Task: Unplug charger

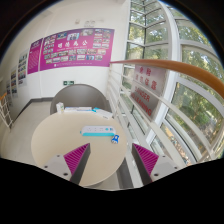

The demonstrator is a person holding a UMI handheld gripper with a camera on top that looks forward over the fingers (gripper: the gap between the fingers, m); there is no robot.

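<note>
Gripper (109, 158) with two dark fingers, seemingly black, each bearing a triangular magenta pad (77, 156)

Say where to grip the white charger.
Grip the small white charger block across its long sides, coming straight ahead with the open gripper: it seems to lie flat on the round white table, just beyond the fingers. Plug detail is too small to tell.

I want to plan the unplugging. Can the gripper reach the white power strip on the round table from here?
Probably yes. The gripper is open, and the white power strip lies beyond its fingers on the round table, with nothing visible between them.
</note>
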